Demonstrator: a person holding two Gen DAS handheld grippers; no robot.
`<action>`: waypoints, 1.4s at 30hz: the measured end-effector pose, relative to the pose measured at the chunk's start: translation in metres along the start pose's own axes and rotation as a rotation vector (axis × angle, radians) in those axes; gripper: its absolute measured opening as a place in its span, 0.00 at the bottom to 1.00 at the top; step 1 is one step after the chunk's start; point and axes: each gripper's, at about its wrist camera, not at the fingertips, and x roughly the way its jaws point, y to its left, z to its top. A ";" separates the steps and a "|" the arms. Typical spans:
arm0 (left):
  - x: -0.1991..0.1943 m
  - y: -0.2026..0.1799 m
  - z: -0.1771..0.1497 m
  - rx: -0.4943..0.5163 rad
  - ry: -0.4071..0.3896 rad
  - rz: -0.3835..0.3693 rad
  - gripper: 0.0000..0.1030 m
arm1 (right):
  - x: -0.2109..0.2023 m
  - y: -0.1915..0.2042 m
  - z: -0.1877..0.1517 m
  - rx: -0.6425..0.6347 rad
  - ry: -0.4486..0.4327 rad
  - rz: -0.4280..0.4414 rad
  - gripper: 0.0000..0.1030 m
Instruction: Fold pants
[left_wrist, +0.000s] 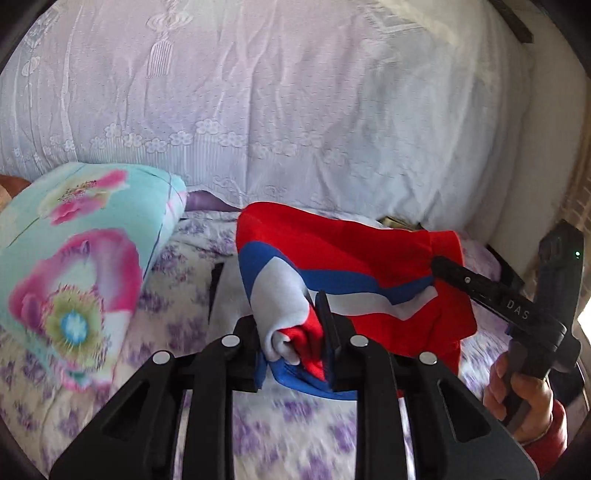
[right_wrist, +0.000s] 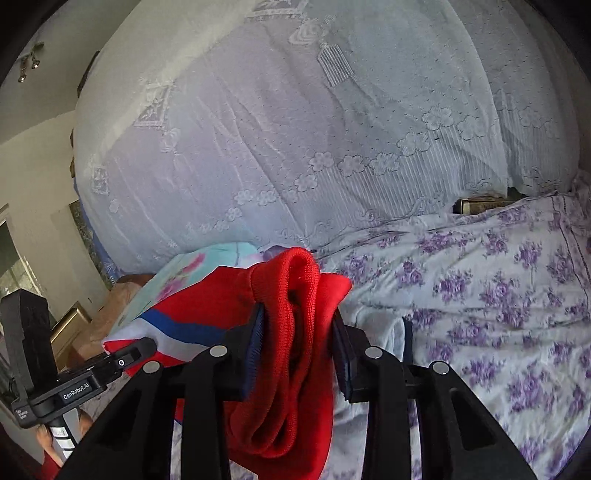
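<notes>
The pants (left_wrist: 354, 266) are red with blue and white stripes, held stretched above the bed between both grippers. My left gripper (left_wrist: 295, 332) is shut on a bunched end of the pants showing white, blue and red cloth. My right gripper (right_wrist: 299, 325) is shut on the red ribbed band of the pants (right_wrist: 291, 332). In the left wrist view the right gripper (left_wrist: 436, 264) bites the cloth's right edge. In the right wrist view the left gripper (right_wrist: 147, 347) holds the striped end at the lower left.
The bed has a white sheet with purple flowers (right_wrist: 480, 295). A turquoise floral pillow (left_wrist: 81, 251) lies at the left. A white lace cover (left_wrist: 295, 110) drapes over a tall heap behind. A folded pale garment (right_wrist: 384, 332) lies on the sheet below the pants.
</notes>
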 end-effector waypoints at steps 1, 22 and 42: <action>0.016 0.004 0.002 -0.014 0.014 0.013 0.22 | 0.022 -0.010 0.001 0.009 0.020 -0.023 0.34; 0.096 0.043 -0.064 -0.060 0.182 0.285 0.64 | 0.058 -0.033 -0.075 -0.111 0.044 -0.364 0.90; -0.106 -0.044 -0.188 0.205 -0.225 0.451 0.95 | -0.129 0.029 -0.205 0.030 -0.177 -0.317 0.97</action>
